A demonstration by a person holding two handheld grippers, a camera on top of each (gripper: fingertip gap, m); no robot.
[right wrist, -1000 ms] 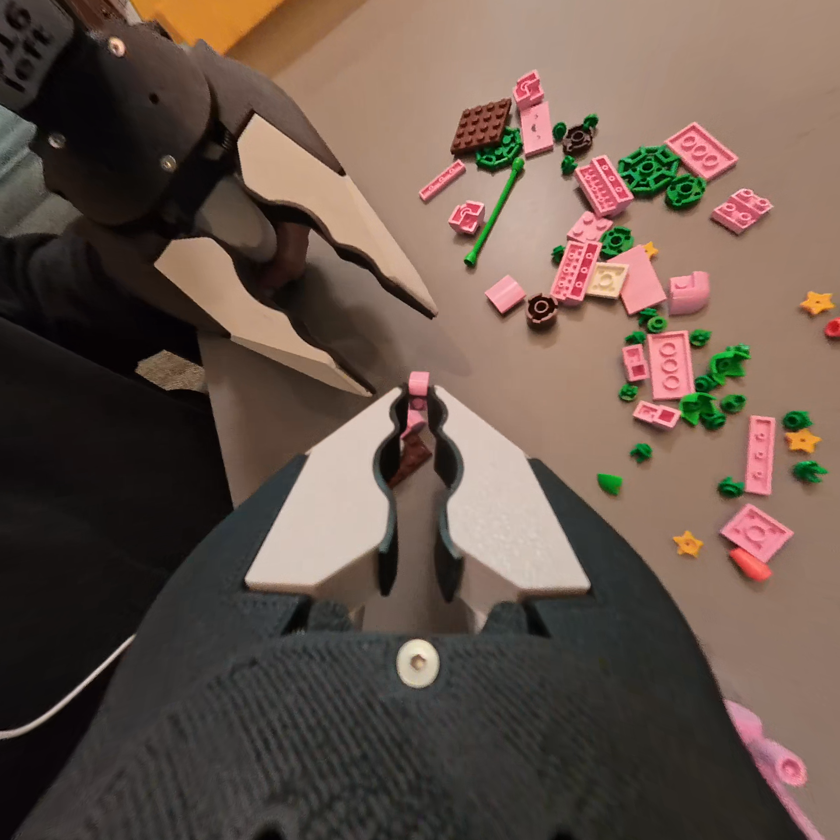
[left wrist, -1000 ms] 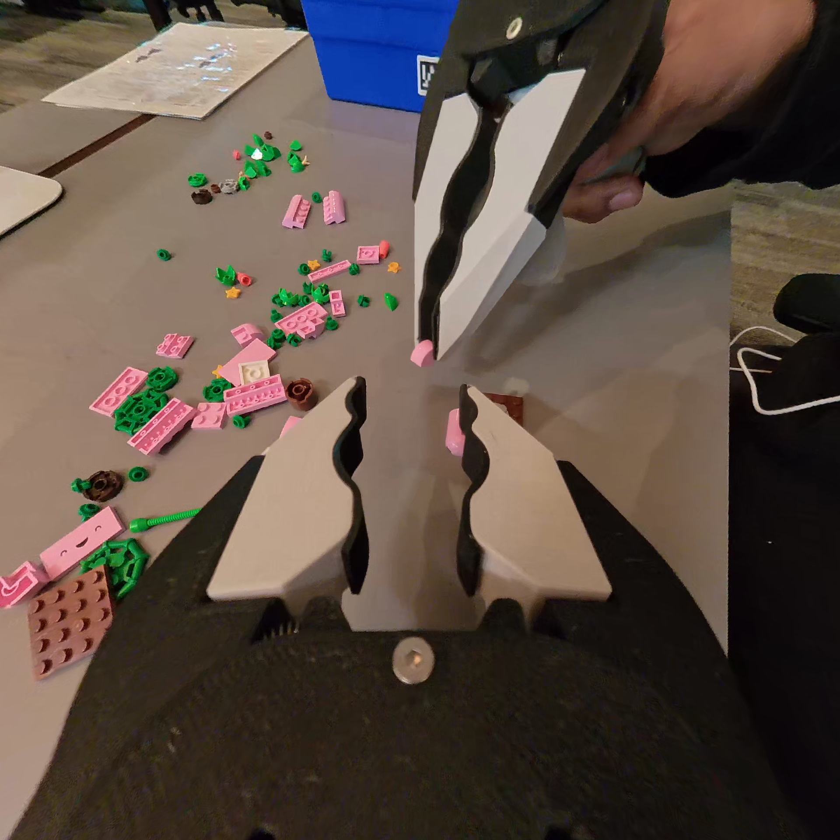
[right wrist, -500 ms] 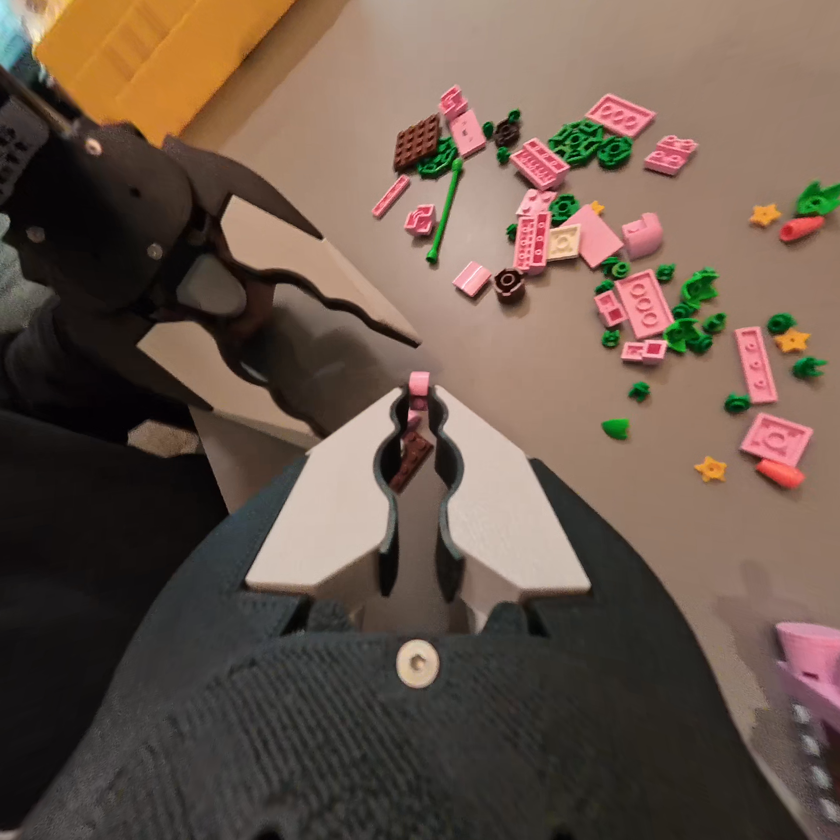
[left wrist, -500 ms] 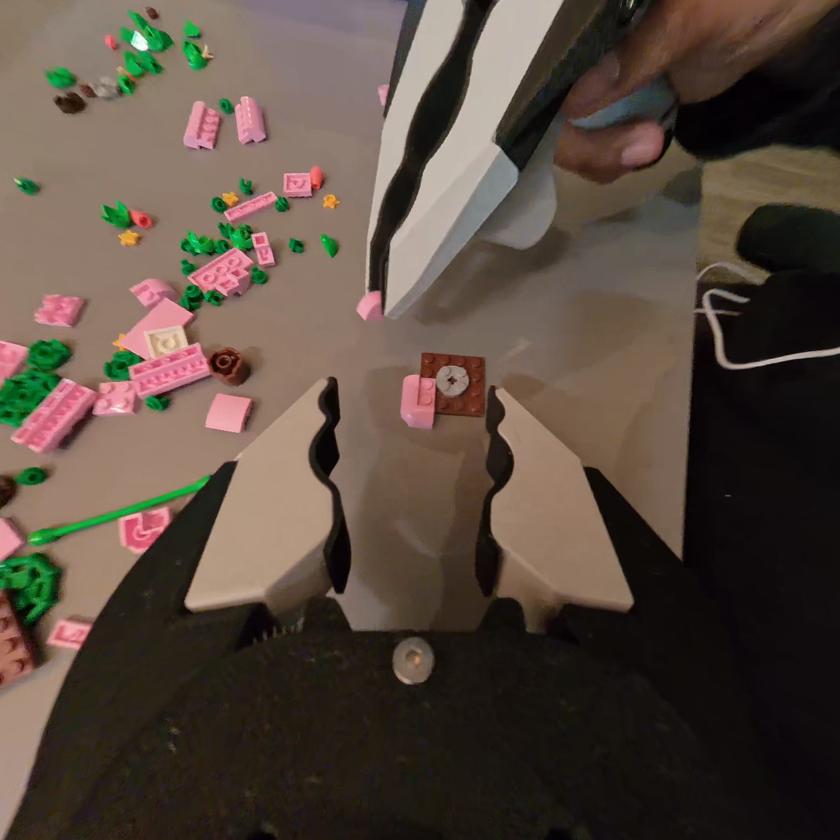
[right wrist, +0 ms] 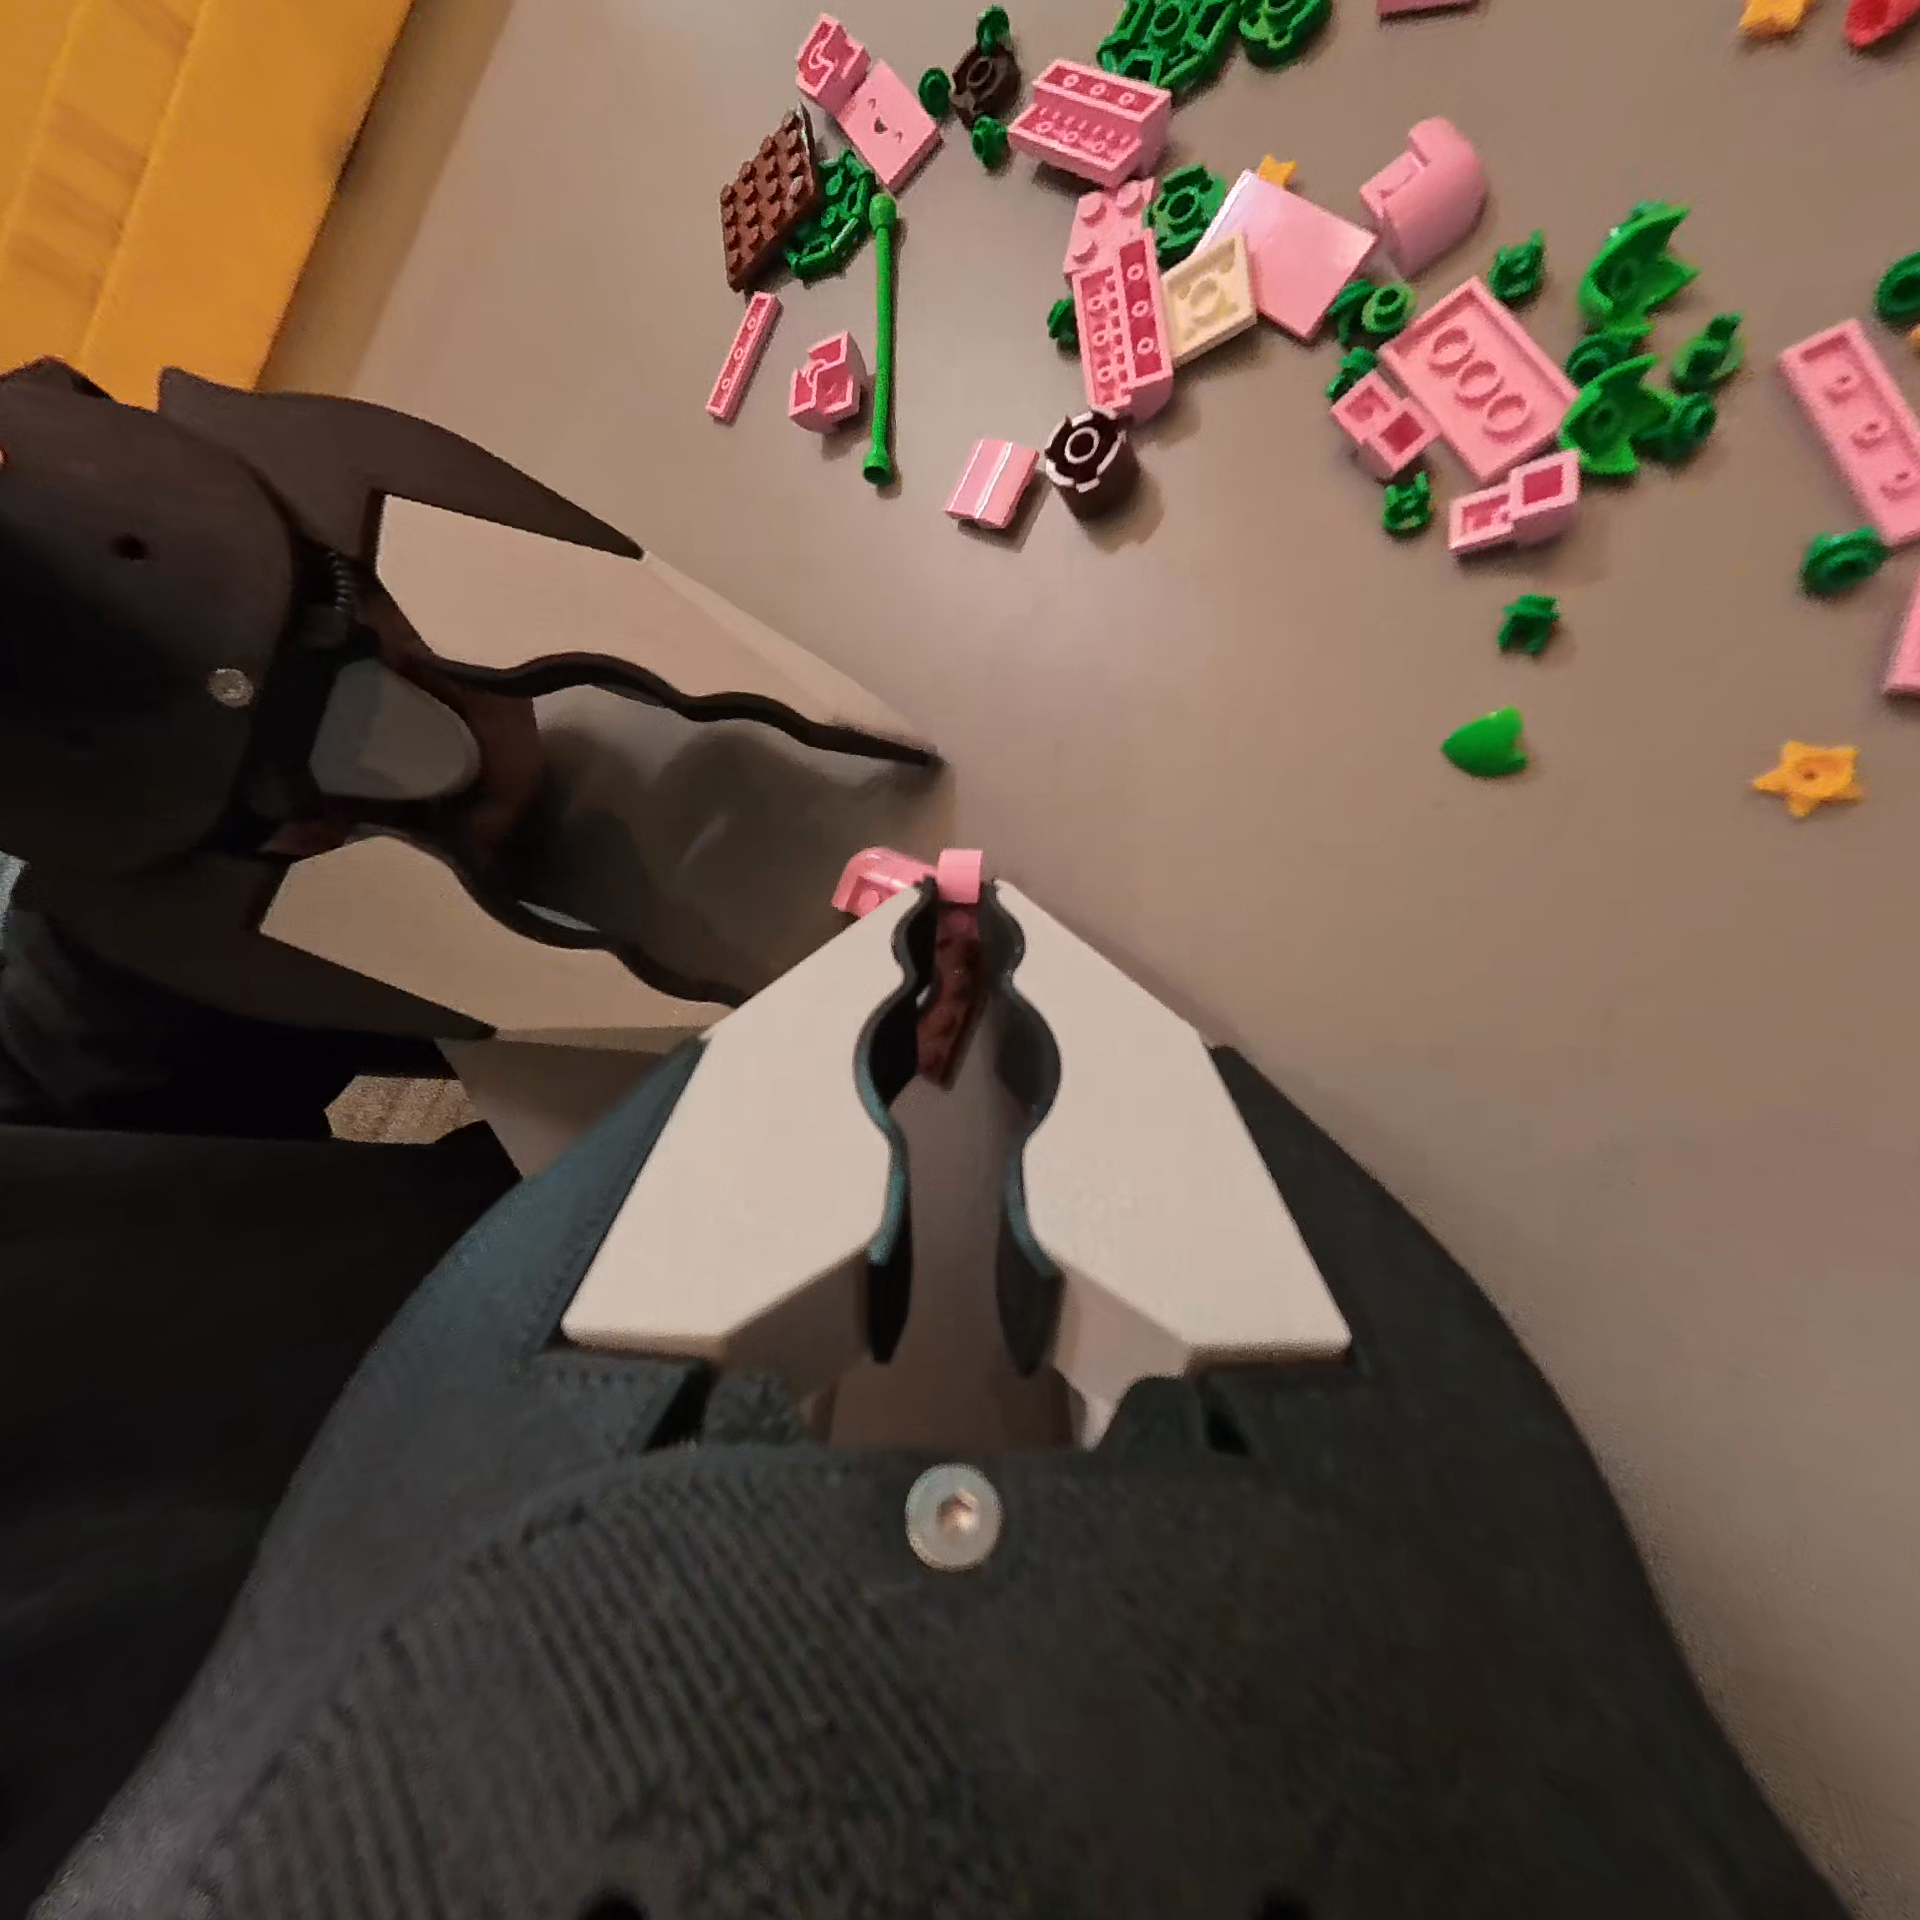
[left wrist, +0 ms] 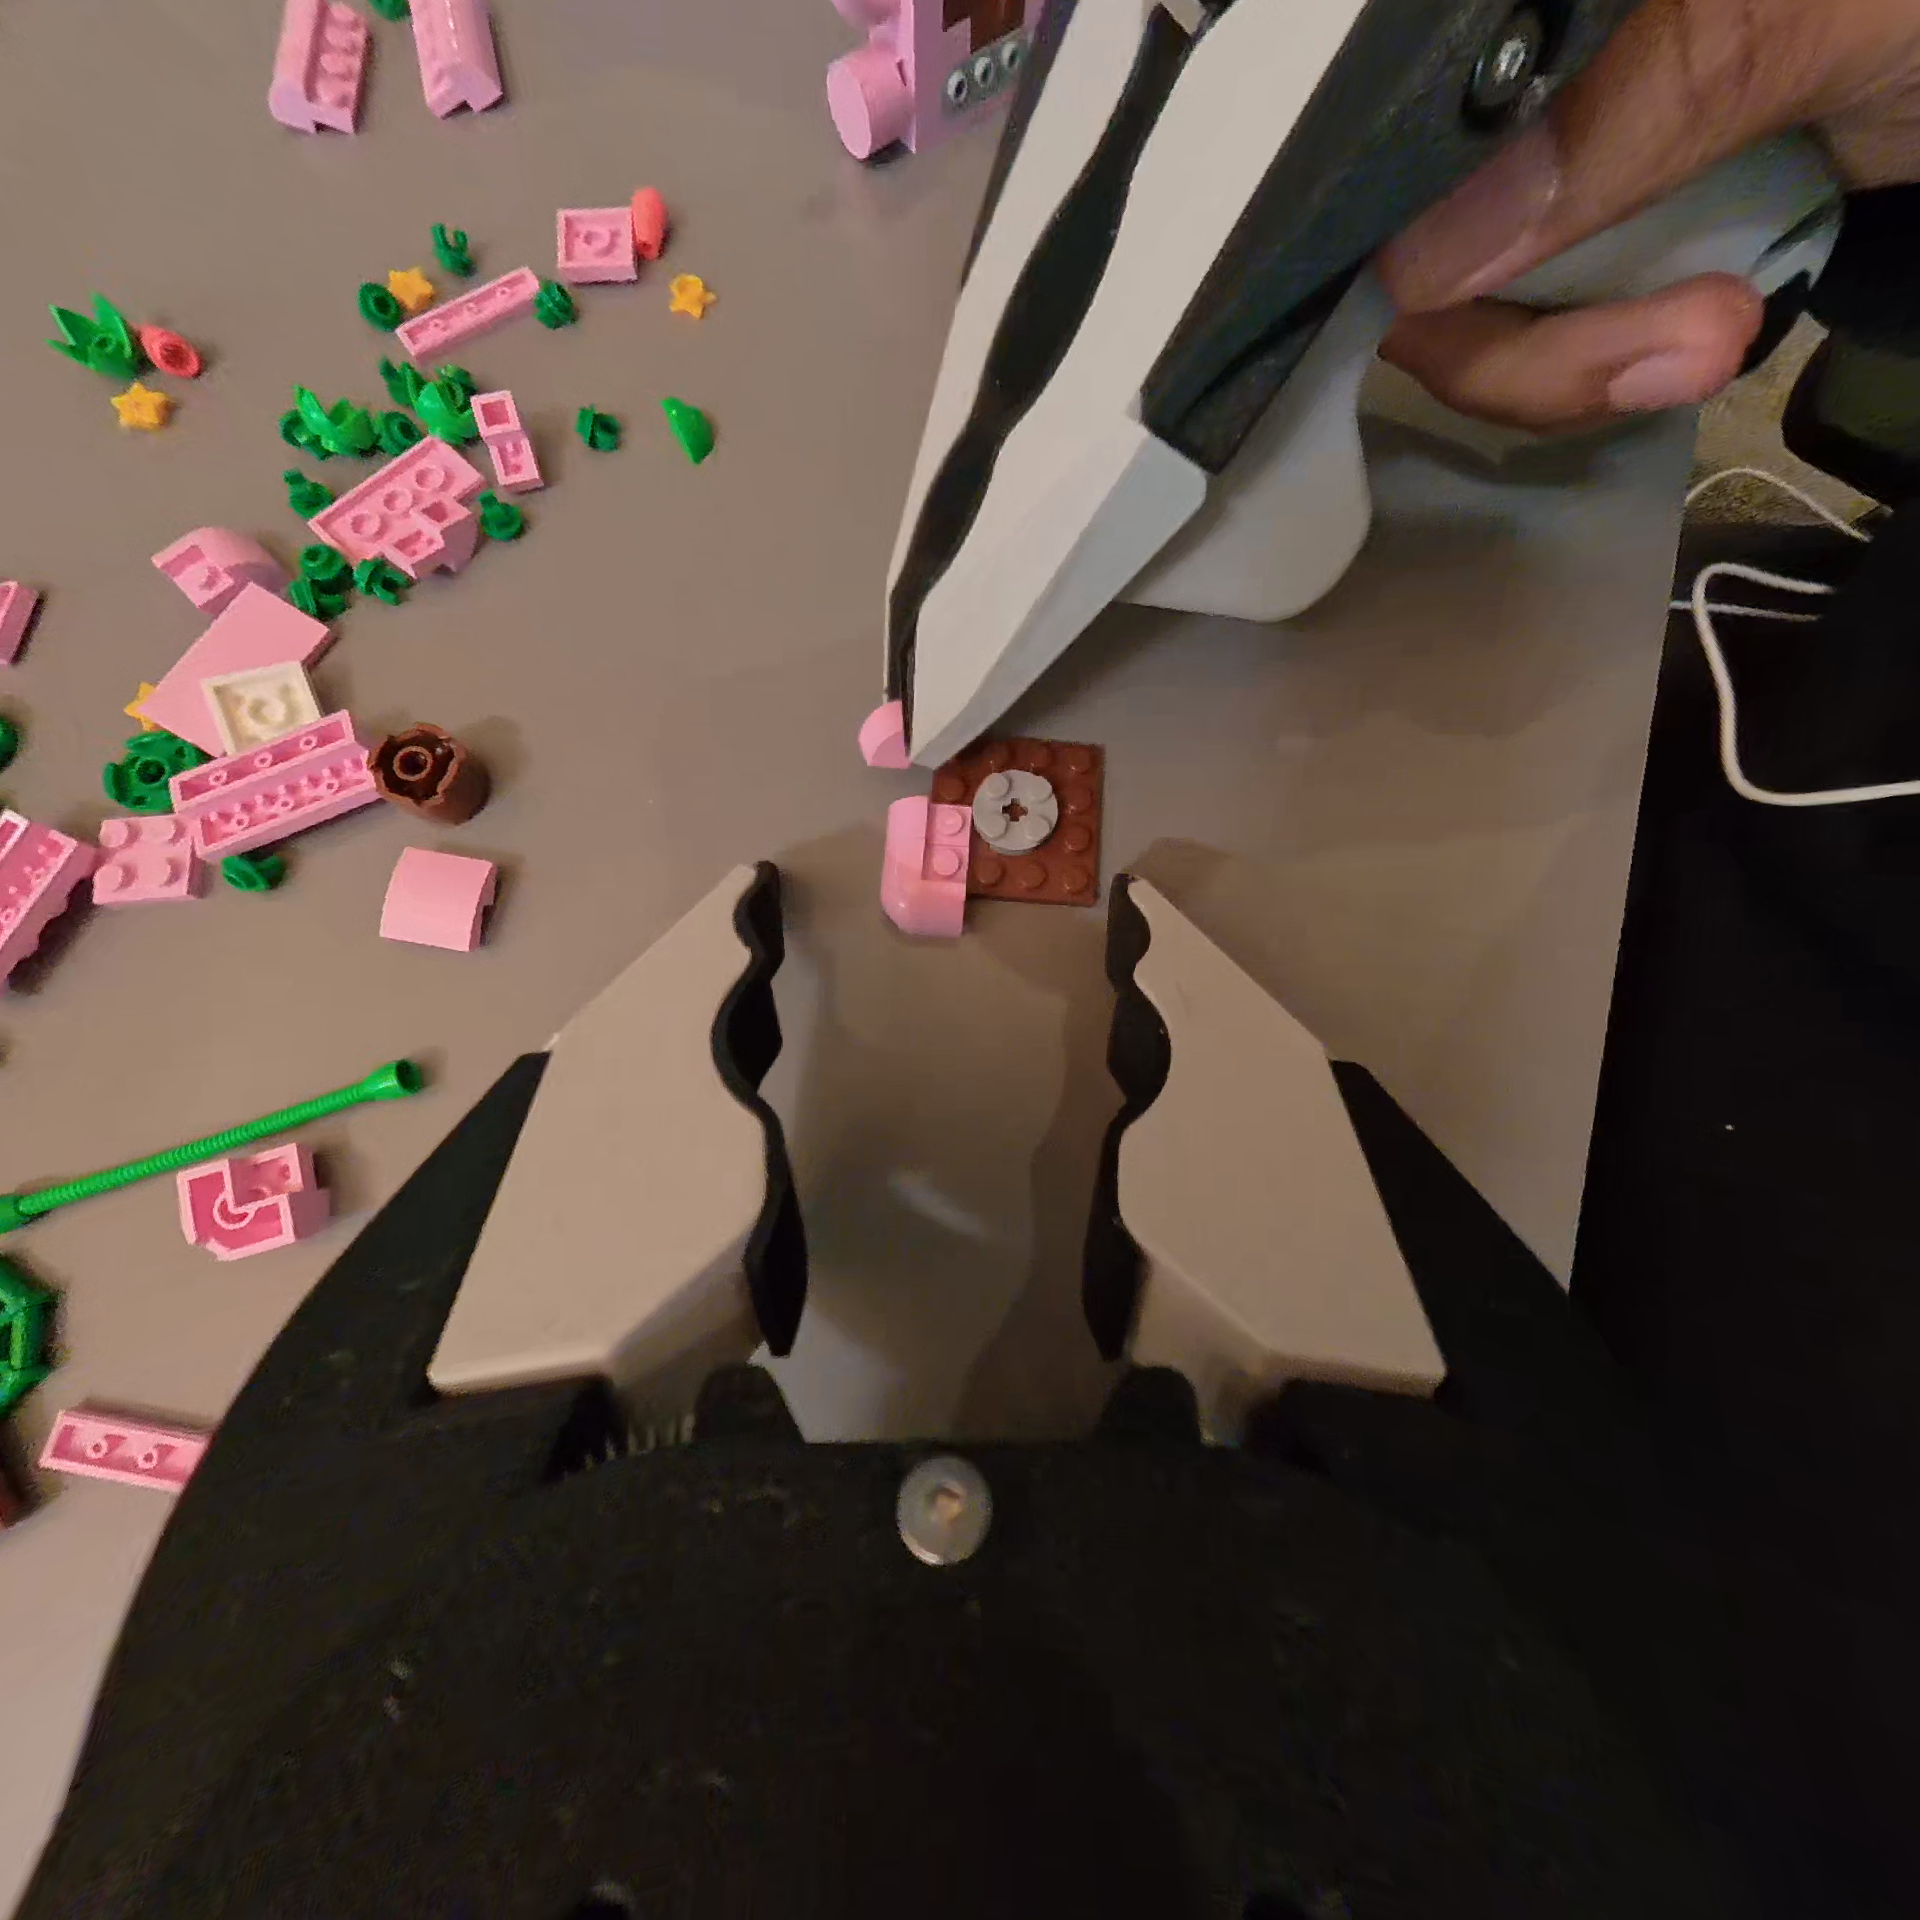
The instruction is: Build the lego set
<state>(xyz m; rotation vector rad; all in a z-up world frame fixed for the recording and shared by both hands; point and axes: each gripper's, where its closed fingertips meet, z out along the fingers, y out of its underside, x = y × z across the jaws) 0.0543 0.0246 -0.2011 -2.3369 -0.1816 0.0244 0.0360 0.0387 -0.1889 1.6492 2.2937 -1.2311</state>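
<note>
Our right gripper (left wrist: 902,740) pinches a small pink piece (left wrist: 883,736); pressed crooked, it could slide the unheld brown plate (left wrist: 1023,826), since our left gripper (left wrist: 940,894) gapes empty.

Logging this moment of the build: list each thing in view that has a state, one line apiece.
left gripper: open, empty, low over the table.
right gripper: shut on small pink piece.
small pink piece: pinched at the tips, just off the plate's corner.
brown plate: flat on the table, studs up.
grey round piece: seated on the plate.
pink curved brick: at the plate's left edge.
</note>
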